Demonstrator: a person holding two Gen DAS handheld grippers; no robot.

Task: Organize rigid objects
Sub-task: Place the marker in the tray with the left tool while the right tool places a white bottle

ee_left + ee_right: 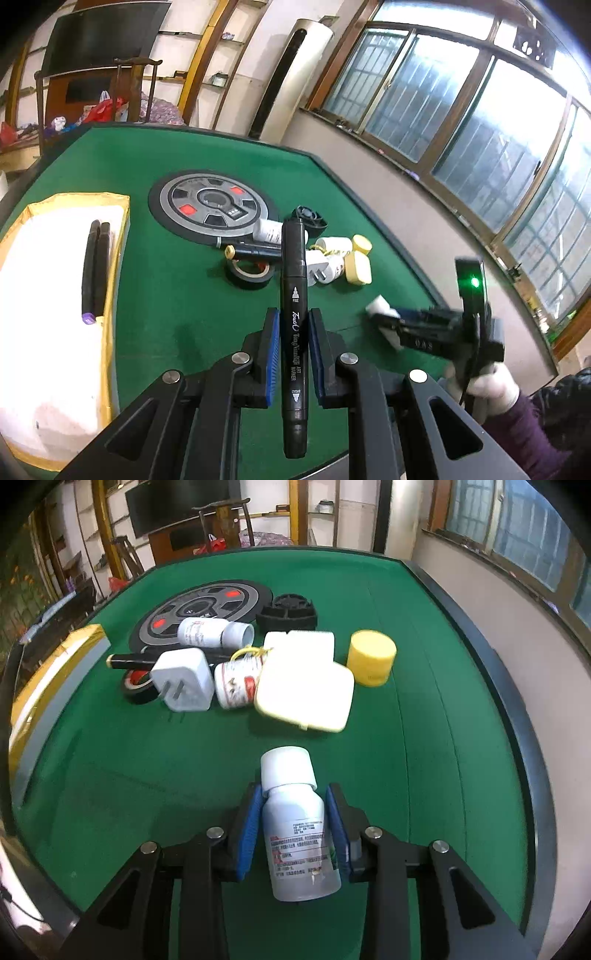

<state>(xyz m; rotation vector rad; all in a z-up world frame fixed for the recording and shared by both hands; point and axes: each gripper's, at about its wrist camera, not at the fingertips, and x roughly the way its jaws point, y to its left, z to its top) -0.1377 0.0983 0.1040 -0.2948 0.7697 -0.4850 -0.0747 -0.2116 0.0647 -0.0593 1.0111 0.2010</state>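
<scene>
My left gripper (293, 314) is shut on a black art marker (293, 266), which stands lengthwise between the blue pads above the green table (177, 295). To the left lies a yellow-rimmed box (114, 258) with a white lining and two dark markers (95, 269) in it. My right gripper (293, 790) is shut on a white pill bottle (295, 812), cap pointing away, blue pads pressed against both its sides. In the left wrist view that gripper (406, 325) shows low at the right, held by a gloved hand (495, 384).
A pile sits mid-table: a white plug (184, 679), a lying white bottle (207, 629), a small jar (236, 685), a cream square case (306, 694), a yellow cylinder (371, 657), a tape roll (138, 686), a black marker (129, 661) and a black round part (288, 611). A grey disc (207, 605) is set in the table.
</scene>
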